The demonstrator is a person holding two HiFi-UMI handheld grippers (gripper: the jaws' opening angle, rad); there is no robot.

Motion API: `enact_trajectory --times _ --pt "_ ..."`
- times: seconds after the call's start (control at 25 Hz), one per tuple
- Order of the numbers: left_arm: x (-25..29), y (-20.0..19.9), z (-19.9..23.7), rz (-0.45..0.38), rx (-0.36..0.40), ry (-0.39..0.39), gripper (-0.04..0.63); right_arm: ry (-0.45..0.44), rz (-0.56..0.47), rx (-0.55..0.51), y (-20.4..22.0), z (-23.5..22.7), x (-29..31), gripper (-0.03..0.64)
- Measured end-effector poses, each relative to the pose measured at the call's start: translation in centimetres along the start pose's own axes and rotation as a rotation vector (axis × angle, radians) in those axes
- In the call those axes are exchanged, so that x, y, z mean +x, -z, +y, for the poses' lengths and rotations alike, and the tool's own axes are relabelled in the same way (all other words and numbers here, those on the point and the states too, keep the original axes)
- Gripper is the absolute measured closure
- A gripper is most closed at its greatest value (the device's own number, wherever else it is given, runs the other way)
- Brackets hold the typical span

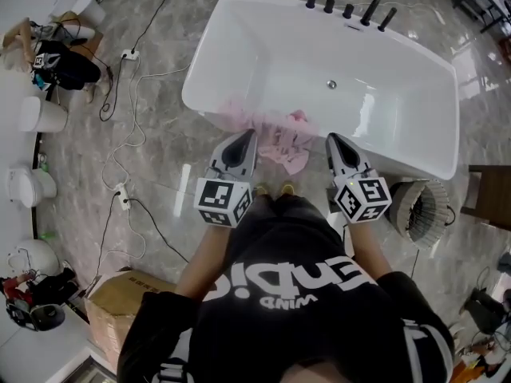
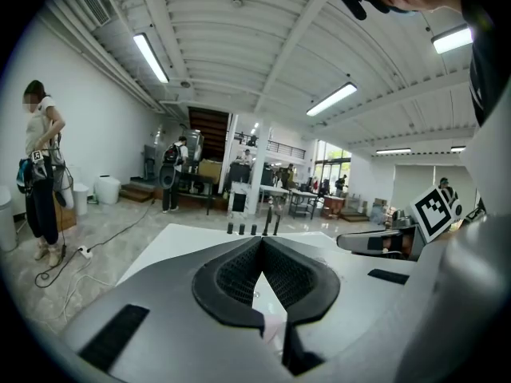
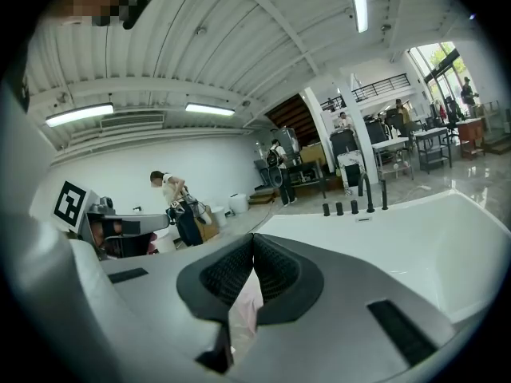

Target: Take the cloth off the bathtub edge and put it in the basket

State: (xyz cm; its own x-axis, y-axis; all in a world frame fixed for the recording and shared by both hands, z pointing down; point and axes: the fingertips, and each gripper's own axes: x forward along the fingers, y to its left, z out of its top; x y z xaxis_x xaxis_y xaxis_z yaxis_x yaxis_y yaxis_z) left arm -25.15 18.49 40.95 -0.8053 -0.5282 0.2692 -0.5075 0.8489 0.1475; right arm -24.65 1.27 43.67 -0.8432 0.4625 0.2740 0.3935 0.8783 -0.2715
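The pink cloth [image 1: 281, 138] is lying bunched over the near edge of the white bathtub [image 1: 415, 86], part of it hanging down the outer wall toward the floor. In each gripper view a patch of pink is showing below the jaws through the gap behind their tips, and it is probably this same cloth, though the patch is too small to be sure.

The left gripper [image 1: 249, 134] is hovering just to the left of the cloth, pointing toward the tub, and its two jaws are pressing together at the tips with nothing caught between them. The right gripper [image 1: 330, 138] is hovering just to the right of the cloth with its jaws likewise closed tip to tip on nothing. Neither gripper is touching the fabric as far as the head view shows.

The basket [image 1: 419, 210] is standing on the floor near the right gripper, close to the tub's outer wall. Black tap fittings [image 1: 348, 10] are lining the far rim of the tub. White cables [image 1: 120, 134] are trailing across the marbled floor [image 1: 160, 174] at the left, and a cardboard box [image 1: 120, 302] is sitting at the lower left. A person [image 2: 41, 174] is standing beyond the tub in the left gripper view.
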Motion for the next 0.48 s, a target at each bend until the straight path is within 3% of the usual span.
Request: enact_trajectory --times 0.36,0.48 --pt "1.7 0.1 2.9 0.009 -0.005 0.021 0.581 0.010 0.004 0.014 -0.2 0.5 3.1 0.603" --pt "2.7 0.4 4.0 0.014 0.025 0.027 0.581 0.000 0.021 0.037 0.3 0.5 4.7 0.603"
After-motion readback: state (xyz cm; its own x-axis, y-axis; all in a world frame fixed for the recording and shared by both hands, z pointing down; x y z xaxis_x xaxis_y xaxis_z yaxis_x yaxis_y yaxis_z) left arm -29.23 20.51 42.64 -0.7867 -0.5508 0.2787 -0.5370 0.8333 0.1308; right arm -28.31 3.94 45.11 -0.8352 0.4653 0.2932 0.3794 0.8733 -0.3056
